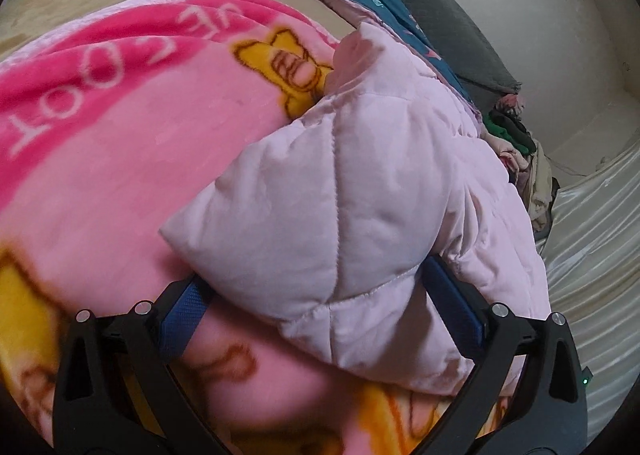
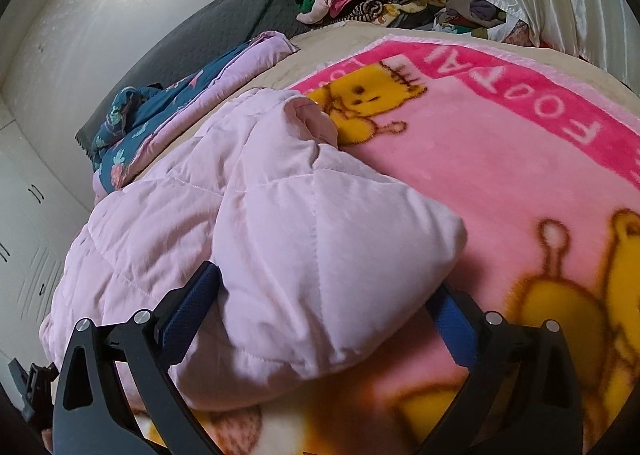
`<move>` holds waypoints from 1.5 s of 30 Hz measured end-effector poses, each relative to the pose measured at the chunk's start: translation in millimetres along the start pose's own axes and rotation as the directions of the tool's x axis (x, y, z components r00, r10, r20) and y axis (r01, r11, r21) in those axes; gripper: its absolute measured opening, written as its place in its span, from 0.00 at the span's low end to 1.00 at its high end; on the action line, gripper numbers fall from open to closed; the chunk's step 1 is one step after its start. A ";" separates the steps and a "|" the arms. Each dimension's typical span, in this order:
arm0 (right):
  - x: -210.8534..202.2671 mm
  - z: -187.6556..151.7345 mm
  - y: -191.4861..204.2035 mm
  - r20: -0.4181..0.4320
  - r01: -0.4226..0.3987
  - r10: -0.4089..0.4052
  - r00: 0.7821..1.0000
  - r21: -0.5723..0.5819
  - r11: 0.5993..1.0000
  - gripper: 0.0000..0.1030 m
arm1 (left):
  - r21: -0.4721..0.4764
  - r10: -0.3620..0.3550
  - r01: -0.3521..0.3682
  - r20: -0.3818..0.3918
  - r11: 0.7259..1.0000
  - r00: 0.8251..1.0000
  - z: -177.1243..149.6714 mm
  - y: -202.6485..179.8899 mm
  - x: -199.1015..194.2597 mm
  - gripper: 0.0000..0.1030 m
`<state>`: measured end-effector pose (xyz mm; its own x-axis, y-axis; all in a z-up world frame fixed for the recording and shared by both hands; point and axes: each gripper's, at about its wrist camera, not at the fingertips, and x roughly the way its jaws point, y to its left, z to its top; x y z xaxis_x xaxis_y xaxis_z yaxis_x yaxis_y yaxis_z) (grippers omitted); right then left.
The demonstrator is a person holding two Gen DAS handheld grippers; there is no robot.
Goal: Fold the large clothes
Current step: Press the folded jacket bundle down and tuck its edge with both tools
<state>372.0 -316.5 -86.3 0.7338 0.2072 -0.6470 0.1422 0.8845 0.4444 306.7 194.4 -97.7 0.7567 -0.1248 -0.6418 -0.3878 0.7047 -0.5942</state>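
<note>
Pale pink quilted puffer jacket (image 1: 340,215) bulges between both my tongs, lying on a pink plush blanket printed with yellow bears (image 1: 120,183). My left gripper (image 1: 316,287) and right gripper (image 2: 328,295) each stand spread wide, clamping nothing I can see, blue pads flanking a padded fold. From either tool the garment's length runs ahead toward the folded floral bedding (image 2: 132,123); neither hand looks nearer.

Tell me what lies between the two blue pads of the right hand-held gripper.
A folded corner of the pale pink quilted jacket, resting on the pink cartoon blanket, in the right wrist view.
</note>
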 end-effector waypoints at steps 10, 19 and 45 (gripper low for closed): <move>-21.1 -1.2 21.5 0.100 0.004 0.007 0.995 -0.109 0.994 0.38 | 0.155 0.031 -0.042 0.068 0.987 0.997 2.0 -29.3 -6.2 0.53; -54.3 -1.7 45.4 0.153 0.057 -0.021 0.988 -0.233 0.971 0.30 | 0.279 0.039 -0.072 0.125 0.957 0.991 4.7 -64.3 -39.8 0.26; -198.7 -72.2 37.2 0.175 0.053 0.012 0.984 -0.363 0.930 0.28 | 0.394 0.034 -0.086 0.137 0.915 0.990 -55.0 -55.5 -160.6 0.25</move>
<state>183.5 -294.5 14.1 0.8406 0.1416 -0.5229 -0.0700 0.9855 0.1544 177.8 136.9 11.7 0.8082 -0.0036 -0.5889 -0.2126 0.9308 -0.2975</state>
